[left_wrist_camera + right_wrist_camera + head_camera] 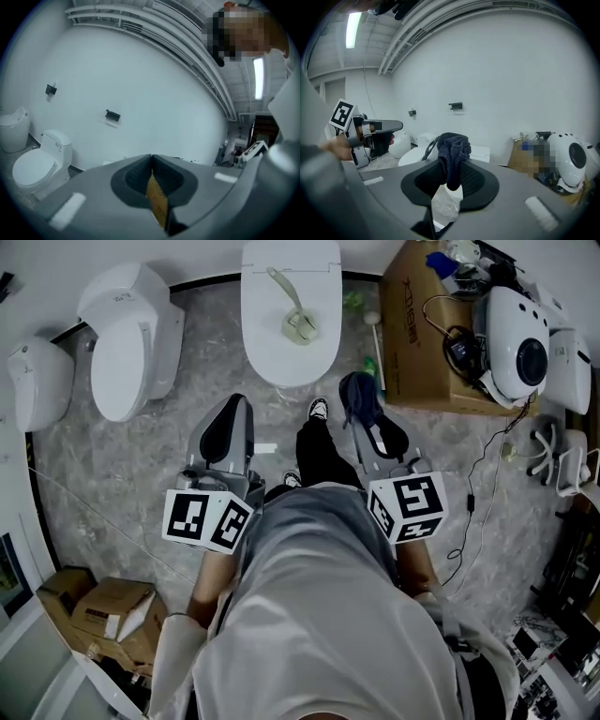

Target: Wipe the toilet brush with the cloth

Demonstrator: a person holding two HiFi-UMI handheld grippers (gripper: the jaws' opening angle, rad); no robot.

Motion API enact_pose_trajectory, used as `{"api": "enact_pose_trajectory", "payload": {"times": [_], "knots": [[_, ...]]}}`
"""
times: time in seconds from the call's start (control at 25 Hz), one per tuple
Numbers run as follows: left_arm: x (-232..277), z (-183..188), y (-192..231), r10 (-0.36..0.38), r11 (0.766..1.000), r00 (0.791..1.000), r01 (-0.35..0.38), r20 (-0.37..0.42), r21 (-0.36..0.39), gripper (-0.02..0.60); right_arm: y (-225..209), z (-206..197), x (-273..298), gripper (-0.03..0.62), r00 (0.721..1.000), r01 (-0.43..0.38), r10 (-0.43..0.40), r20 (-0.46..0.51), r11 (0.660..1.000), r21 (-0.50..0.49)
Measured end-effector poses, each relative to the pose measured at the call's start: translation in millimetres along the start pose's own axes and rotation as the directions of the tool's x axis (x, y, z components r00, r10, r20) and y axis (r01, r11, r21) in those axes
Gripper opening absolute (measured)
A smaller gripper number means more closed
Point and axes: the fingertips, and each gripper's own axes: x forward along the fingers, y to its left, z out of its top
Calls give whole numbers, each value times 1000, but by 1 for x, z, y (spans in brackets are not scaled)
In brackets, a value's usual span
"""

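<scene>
The toilet brush [294,315] lies loose on the closed lid of the middle toilet [267,357], well apart from both grippers, which hang in front of the person's body. The right gripper [449,164] is clamped on a dark cloth [453,143]. It pinches the cloth by one bunched fold, so most of it stands above the tips. The left gripper [151,158] has its jaws pressed together. Only a yellowish strip shows in the seam, and what it is cannot be told. The main risk looks like the brush itself. The lid is smooth and curved, so if the cloth pushes on the brush while nothing holds the handle, it will probably skid or roll off toward the floor. The left gripper would have to spread before it could steady the handle, and a late or shallow grab could knock the brush aside. The cloth might also pull free of its narrow pinch once it drags across the bristles.
</scene>
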Motion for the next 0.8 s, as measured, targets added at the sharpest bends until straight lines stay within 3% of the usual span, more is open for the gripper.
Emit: {"api": "enact_pose_trajectory", "payload": {"times": [0.56, 0.8], "knots": [[157, 23, 38, 35, 999, 998, -34, -50, 33, 0, -94, 63, 106, 67, 997, -68, 68, -24, 998, 1], [208, 17, 59, 69, 997, 994, -65, -86, 45, 0, -124, 85, 143, 67, 994, -107, 106, -22, 994, -29]]}}
